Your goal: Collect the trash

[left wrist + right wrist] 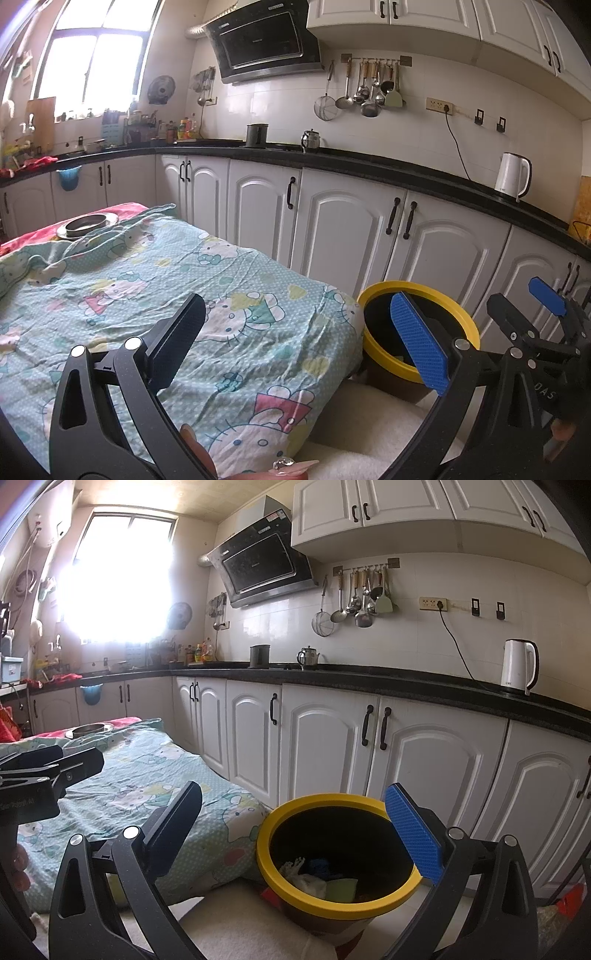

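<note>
A low desk (155, 295) is draped in a wrinkled pale-green cartoon-cat sheet (236, 332), with a red cloth (33, 236) showing from under the sheet at the far end. On that far end rests a shallow metal dish (86, 224), partly on the red cloth and partly on the sheet. Just beside the desk's near corner, a dark bin with a yellow rim (338, 853) stands on a whitish padded surface (240, 926); inside the bin lie crumpled white, blue and light-green scraps (317, 878), and a red-orange item (570, 901) lies at the right.
</note>
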Demonstrator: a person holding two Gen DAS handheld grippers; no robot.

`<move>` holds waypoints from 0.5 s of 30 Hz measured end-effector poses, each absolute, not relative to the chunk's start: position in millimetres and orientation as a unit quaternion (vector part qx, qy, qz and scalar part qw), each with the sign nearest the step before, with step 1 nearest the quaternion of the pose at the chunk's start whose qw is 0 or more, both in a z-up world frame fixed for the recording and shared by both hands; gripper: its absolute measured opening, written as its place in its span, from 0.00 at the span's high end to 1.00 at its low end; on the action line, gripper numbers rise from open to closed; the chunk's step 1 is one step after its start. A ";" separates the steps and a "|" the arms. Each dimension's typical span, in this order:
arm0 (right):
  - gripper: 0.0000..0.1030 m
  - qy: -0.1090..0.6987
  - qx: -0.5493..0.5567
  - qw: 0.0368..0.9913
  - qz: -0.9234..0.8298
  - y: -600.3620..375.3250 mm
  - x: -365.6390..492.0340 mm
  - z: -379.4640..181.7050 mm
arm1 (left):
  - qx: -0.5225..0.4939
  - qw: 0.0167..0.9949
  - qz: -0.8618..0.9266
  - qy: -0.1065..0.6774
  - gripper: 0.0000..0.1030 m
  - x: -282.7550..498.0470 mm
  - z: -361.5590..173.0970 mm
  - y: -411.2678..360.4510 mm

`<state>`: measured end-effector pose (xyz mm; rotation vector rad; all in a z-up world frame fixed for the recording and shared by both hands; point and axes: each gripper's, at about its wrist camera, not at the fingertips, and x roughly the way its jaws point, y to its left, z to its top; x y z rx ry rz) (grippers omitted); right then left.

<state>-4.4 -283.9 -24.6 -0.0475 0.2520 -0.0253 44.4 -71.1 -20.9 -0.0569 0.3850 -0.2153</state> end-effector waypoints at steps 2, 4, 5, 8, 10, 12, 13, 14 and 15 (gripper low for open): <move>0.06 0.126 -0.023 0.992 -0.013 -284.5 -4.4 -24.8 | -0.029 0.976 -0.105 0.191 0.10 43.8 -20.3 -71.1; 0.06 0.126 -0.024 0.992 -0.013 -284.4 -4.3 -24.7 | -0.029 0.975 -0.105 0.191 0.10 44.4 -19.6 -71.4; 0.06 0.126 -0.024 0.992 -0.013 -284.6 -4.4 -24.7 | -0.028 0.975 -0.105 0.192 0.10 44.3 -19.5 -71.3; 0.06 0.126 -0.024 0.992 -0.013 -284.6 -4.4 -24.6 | -0.024 0.976 -0.103 0.192 0.10 44.8 -19.7 -71.8; 0.06 0.126 -0.024 0.992 -0.013 -284.6 -4.4 -24.6 | -0.021 0.976 -0.100 0.192 0.10 45.2 -20.1 -72.1; 0.06 0.125 -0.022 0.992 -0.012 -284.7 -4.3 -24.1 | -0.015 0.976 -0.096 0.193 0.10 46.0 -21.7 -72.1; 0.06 0.126 -0.021 0.992 -0.013 -285.6 -4.2 -24.6 | -0.013 0.977 -0.091 0.194 0.10 46.5 -22.1 -72.3; 0.06 0.128 -0.020 0.992 -0.013 -286.6 -3.6 -24.4 | -0.011 0.977 -0.089 0.195 0.10 46.9 -23.1 -71.5; 0.06 0.130 -0.018 0.991 -0.013 -287.4 -3.2 -24.8 | -0.011 0.976 -0.090 0.199 0.10 48.0 -23.6 -70.8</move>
